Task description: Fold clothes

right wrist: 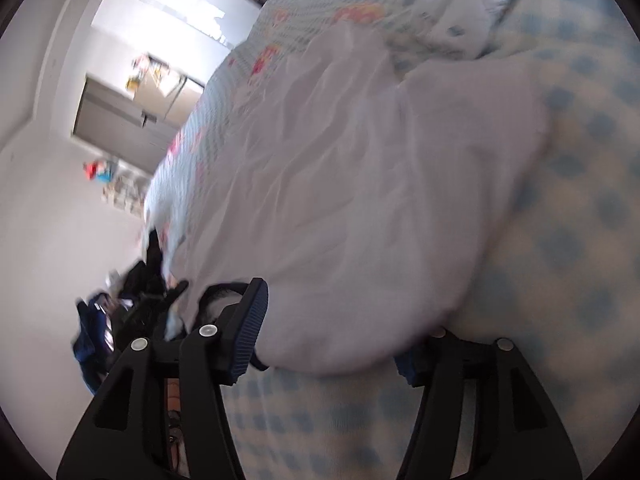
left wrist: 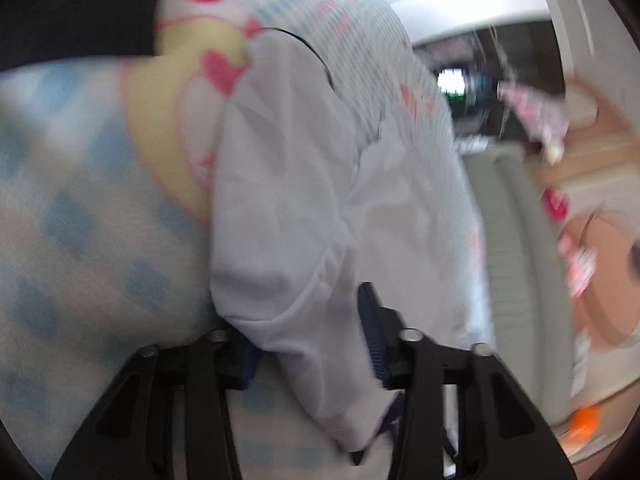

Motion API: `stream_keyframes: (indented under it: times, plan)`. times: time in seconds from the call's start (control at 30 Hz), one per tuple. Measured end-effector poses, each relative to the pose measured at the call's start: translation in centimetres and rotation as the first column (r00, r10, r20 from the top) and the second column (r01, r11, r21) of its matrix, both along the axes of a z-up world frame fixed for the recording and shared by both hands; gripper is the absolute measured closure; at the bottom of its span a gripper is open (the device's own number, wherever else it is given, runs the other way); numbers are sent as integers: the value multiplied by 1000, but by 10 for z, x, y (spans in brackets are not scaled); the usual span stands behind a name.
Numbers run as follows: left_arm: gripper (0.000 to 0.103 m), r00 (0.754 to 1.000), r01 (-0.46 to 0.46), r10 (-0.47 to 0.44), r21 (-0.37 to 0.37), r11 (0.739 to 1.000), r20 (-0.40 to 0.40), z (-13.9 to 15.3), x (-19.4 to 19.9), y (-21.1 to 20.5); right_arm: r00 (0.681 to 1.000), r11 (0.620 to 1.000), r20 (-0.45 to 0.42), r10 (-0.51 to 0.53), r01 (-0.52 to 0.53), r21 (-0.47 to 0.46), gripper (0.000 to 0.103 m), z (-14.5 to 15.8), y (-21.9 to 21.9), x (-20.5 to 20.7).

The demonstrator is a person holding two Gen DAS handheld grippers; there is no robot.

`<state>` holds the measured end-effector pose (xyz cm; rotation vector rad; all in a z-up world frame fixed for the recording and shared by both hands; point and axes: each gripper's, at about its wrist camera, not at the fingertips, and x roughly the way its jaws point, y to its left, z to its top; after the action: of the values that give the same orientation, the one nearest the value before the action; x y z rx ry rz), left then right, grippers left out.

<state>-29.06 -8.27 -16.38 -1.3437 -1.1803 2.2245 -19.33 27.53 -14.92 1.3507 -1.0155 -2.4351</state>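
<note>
Left wrist view: the left gripper, its blue pads partly buried in cloth, appears pinched on a fold of a white garment, which lies on a blue-checked blanket. Right wrist view: the right gripper stands wide, the garment's near edge lying between its pads, unpinched.

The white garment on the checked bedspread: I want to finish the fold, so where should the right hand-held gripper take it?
Take the rounded near edge of the white garment, coming low from the side nearest the right hand-held gripper. That edge bulges between its open jaws, above the checked bedspread, so the pads could probably close on it.
</note>
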Motion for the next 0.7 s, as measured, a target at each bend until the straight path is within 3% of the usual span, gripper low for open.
stream_keyframes:
  times: [0.03,0.07,0.3,0.6,0.7]
  plan:
    - [98,1000,22,-22,-18,1000,-8,5,2,3,1000,999,15,21,-21,26,80,0,-5,-5]
    - [98,999,26,-27,-24,999,-27,13,6,3,999,999,21,34,-35,41,93,3,-8,-6]
    - [99,981,60,-78,-104,993,-179,75,63,-19,989,988,-126,80,-62,141,98,61,-11,38]
    - [99,973,27,-51,-113,993,-223,102,149,-43,986,993,-147,79,-65,97,99,80,5,101]
    - [99,978,27,-56,-146,989,-201,90,171,-45,988,991,-122,99,-87,102,99,75,4,116]
